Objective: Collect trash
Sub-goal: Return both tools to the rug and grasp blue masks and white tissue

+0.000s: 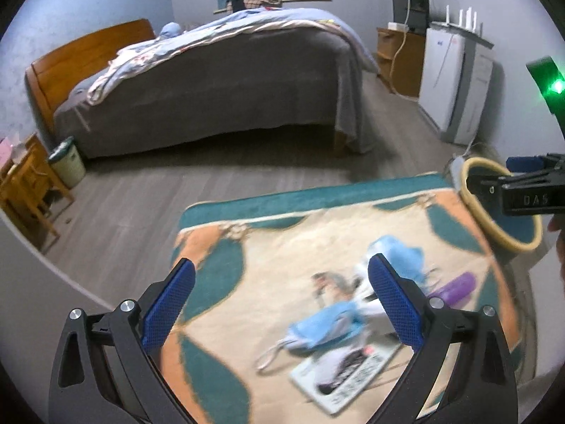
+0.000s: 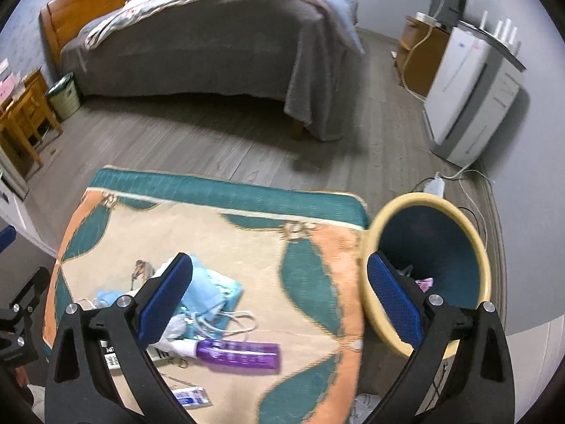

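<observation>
Trash: a loose heap is seen on the patterned tabletop cloth — a purple plastic bottle lying on its side, light blue face masks with white ear loops, a pale blue packet, a printed leaflet and a small printed box at the near edge.
Bin: a round wastebasket with a cream rim and dark teal inside is set just beside the right edge of the tabletop; something pink is visible at its bottom.
Surroundings: a bed with a grey cover, a bunched quilt and a wooden headboard is placed well beyond; a small lidded pail and a wooden nightstand are seen at far left, a white appliance with a wooden cabinet behind it at right, and a power strip with cables on the grey plank floor.
Left tongs: spread wide above the heap, nothing held or touched.
Right tongs: opened fully, nothing gripped; the left pad is seen over the masks, the right pad in front of the bin's rim.
Materials: blue dimpled rubber pads on black plastic arms with metal screws; the cloth is woven in cream, orange and teal.
</observation>
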### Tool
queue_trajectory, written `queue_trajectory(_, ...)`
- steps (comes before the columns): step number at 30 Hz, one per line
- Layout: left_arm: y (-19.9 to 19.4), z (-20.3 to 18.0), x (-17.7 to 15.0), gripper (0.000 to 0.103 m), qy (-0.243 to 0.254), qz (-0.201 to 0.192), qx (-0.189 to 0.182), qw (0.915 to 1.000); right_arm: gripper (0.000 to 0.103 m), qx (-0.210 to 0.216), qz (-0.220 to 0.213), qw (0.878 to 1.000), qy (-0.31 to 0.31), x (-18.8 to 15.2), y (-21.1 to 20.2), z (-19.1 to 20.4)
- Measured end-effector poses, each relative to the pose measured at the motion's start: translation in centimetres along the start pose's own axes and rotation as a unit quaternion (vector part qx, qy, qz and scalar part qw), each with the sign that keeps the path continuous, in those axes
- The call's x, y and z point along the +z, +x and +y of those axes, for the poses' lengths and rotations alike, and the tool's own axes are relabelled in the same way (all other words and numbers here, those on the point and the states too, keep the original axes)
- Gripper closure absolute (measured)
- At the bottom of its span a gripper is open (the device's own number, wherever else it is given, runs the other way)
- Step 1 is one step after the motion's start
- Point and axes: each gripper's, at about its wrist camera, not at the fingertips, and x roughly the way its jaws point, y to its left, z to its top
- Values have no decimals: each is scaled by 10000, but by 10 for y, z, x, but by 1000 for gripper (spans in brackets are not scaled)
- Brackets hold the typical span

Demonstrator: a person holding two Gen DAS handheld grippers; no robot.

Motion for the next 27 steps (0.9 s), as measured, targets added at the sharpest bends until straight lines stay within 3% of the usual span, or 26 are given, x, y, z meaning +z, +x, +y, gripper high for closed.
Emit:
queue_trajectory(8, 29, 18, -29, 6, 222, 526, -108, 9983, 6, 14, 367, 9985, -397, -2, 31, 47)
queue_trajectory(16, 50, -3, -38, 6, 582, 756, -445, 9944, 8, 85, 773, 9965, -302, -4, 59, 70)
queue_trajectory(21, 69, -20, -49, 10, 964, 1104, -640, 9871, 37, 564, 1246, 9906, -9, -10, 78, 80)
queue_trajectory(24, 78, -23, -52, 29, 979, 1279, -891, 9829, 53, 793, 1531, 9849, 138, -15, 91, 87)
queue_trajectory(27, 83, -23, -54, 37, 977, 1342, -1090, 9801, 66, 996, 1746, 9795, 131, -19, 102, 98)
